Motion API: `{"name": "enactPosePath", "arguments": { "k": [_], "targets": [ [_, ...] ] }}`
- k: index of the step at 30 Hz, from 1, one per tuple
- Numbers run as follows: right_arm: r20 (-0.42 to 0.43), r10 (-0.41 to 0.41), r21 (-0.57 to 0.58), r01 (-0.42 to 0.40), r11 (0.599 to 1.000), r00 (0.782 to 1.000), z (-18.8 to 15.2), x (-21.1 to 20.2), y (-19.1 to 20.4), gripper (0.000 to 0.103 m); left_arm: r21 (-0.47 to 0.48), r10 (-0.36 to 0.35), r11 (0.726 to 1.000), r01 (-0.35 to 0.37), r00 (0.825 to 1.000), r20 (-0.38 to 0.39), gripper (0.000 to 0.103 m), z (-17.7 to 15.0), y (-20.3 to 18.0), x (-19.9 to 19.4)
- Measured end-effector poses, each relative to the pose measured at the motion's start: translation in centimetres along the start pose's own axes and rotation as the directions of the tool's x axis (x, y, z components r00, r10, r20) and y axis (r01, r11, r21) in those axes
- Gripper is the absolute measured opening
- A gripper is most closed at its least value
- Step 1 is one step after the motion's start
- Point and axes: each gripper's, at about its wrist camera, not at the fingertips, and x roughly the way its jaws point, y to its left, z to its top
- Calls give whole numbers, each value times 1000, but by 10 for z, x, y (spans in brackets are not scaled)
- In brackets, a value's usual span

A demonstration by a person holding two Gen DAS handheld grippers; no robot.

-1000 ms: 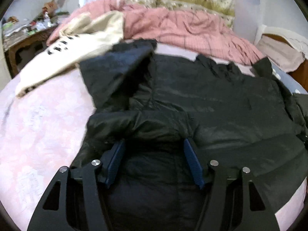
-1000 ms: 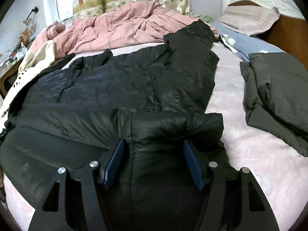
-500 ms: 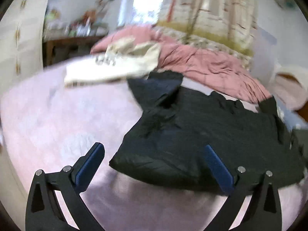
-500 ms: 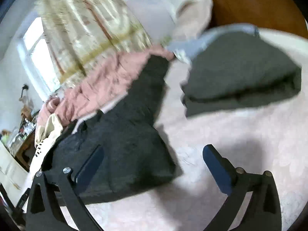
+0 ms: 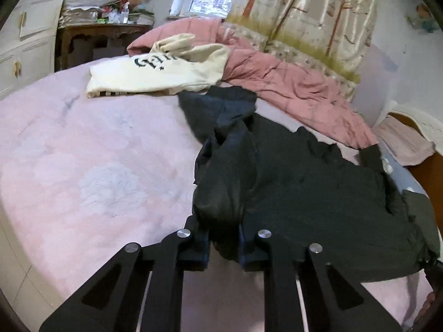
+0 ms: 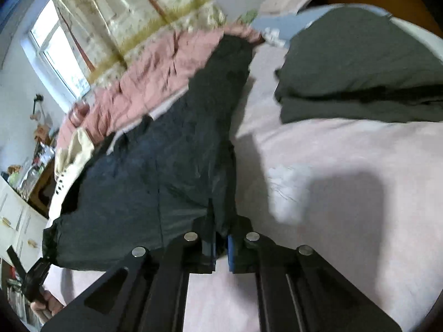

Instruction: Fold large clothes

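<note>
Jacket (image 5: 304,193): black, puffy, spread across the pink bed (image 5: 83,166), near hem at the bed's edge.
Left gripper (image 5: 224,244): closing on a bunched hem corner held between the pads.
Right gripper (image 6: 220,244): clamped on the other hem corner.
Handling: soft, light, slick shell; likely slides and springs open.
Hold: hem corners, seams.
</note>
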Motion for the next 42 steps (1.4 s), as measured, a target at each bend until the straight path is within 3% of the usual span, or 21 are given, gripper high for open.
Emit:
{"name": "enactPosePath", "arguments": {
  "k": [2,3,4,7,9,13,16,23,26,29,31,33,37,39,42],
  "targets": [
    [68,-133,-111,139,984,989,-14,-22,9,5,32,-15,999,15,1000,-8,15,-10,-2,-10],
    [99,-219,-161,233,959,971,-24,-30,12,5,56,-4,998,5,1000,-21,15,-17,-6,-9],
    [85,-243,-168,254,952,966,-30,-33,9,5,99,41,994,-37,999,-36,15,-26,-11,-5],
    [11,-160,-74,161,984,987,-41,-37,-14,5,171,99,981,-88,993,-57,19,-33,-17,3],
    [31,-139,-54,140,989,990,-37,-40,-14,5,162,101,982,-94,994,-36,26,-33,-14,0],
    [65,-179,-95,185,978,982,-37,-37,-9,5,136,99,986,-98,995,3,37,-35,-6,-11],
    [92,-152,-81,160,984,984,-37,-41,-13,11,156,96,982,-103,994,54,49,-34,-9,-19],
    [80,-155,-34,158,987,985,-36,-43,-28,14,184,80,977,-105,988,135,53,-34,-17,-37],
    [108,-170,-63,177,982,980,-37,-47,-20,21,202,77,973,-115,980,185,56,-28,-23,-46],
    [160,-162,-113,181,977,974,-30,-56,-8,28,213,40,973,-88,974,223,68,-9,-35,-56],
    [214,-169,-160,206,966,962,-19,-64,6,39,228,55,967,-112,969,242,72,11,-47,-56],
    [264,-161,-190,215,958,951,-7,-71,20,52,280,82,949,-147,969,232,77,36,-66,-44],
    [297,-111,-259,192,947,948,30,-67,64,52,413,58,906,-96,993,102,85,81,-105,20],
    [284,-83,-285,167,944,955,48,-59,87,52,433,146,886,-162,987,71,85,90,-117,56],
    [254,-55,-327,139,935,966,73,-41,126,53,417,181,894,-162,984,-6,85,105,-122,107]
  ]
}}
